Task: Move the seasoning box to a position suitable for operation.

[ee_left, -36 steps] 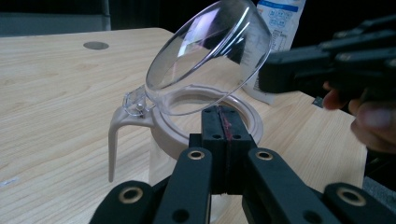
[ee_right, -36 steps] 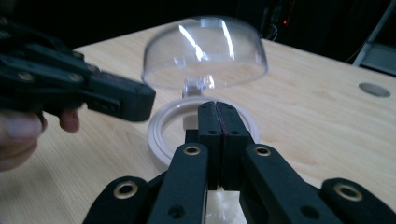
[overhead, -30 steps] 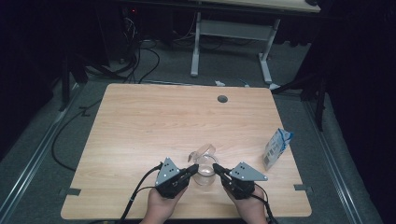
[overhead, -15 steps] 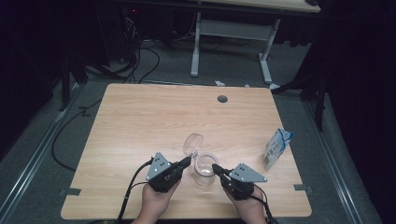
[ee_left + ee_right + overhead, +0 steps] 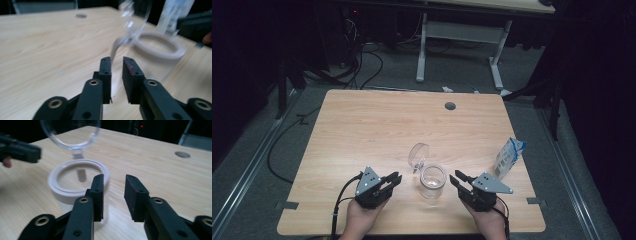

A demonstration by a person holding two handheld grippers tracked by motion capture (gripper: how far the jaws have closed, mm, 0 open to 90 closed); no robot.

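Clear glass jar point(image 5: 432, 181) stands upright near the front edge of the worktop point(image 5: 377, 125), between the two claws. Its hinged lid point(image 5: 418, 155) is swung open and stands tilted up behind the white rim, at the jar's far left side in the high view. Left claw point(image 5: 395, 178) sits just left of the jar, apart from it; its jaws have just been opening, a narrow gap shows between the pads, nothing in them. In the left gripper view the jar rim point(image 5: 158, 46) lies ahead and to the right of the jaw tips, lid point(image 5: 133, 17) blurred above. Right claw point(image 5: 459, 178) sits just right of the jar, also clear of it; its jaws have likewise just been opening, spread apart and empty. Right gripper view: jar rim point(image 5: 78, 180) ahead-left of the pads, lid point(image 5: 70, 132) raised behind it. A blue-white pouch point(image 5: 509, 157) stands near the worktop's right edge, well apart from the jar.
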